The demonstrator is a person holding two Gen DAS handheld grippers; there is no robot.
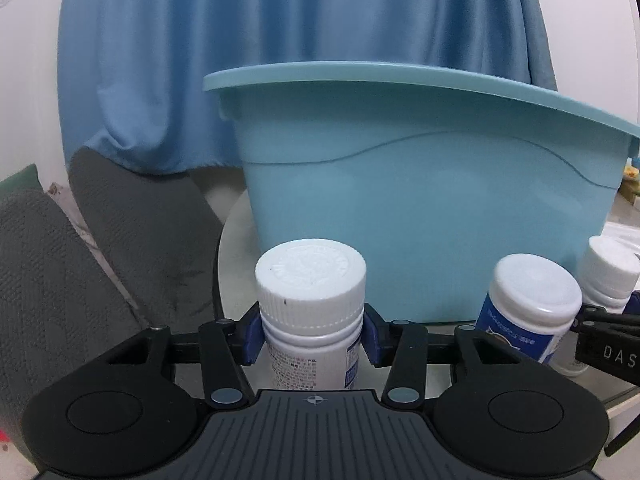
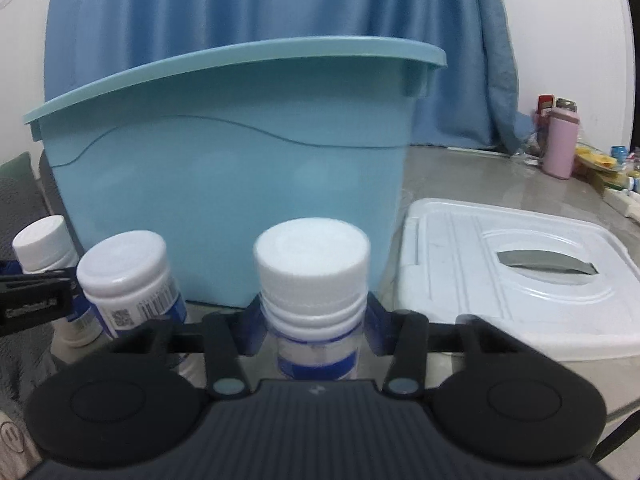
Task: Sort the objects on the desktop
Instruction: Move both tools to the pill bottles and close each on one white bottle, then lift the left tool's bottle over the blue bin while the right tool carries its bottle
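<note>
A white-capped pill bottle point(image 1: 311, 276) with a printed label stands on the table between the blue pads of my left gripper point(image 1: 312, 332), which is shut on it just under the cap. My right gripper point(image 2: 314, 332) is shut the same way on a second white-capped bottle point(image 2: 312, 264) with a blue label. A third bottle point(image 1: 532, 308) point(image 2: 128, 276), blue-labelled, stands free between the two. A tall light-blue tub point(image 1: 440, 200) point(image 2: 224, 184) rises right behind all three bottles.
A white lidded box point(image 2: 512, 272) sits right of the tub. Grey cushions point(image 1: 60, 280) lie off the table's left edge. A pink flask point(image 2: 560, 144) and small clutter stand at the far right. A blue curtain point(image 1: 280, 40) hangs behind.
</note>
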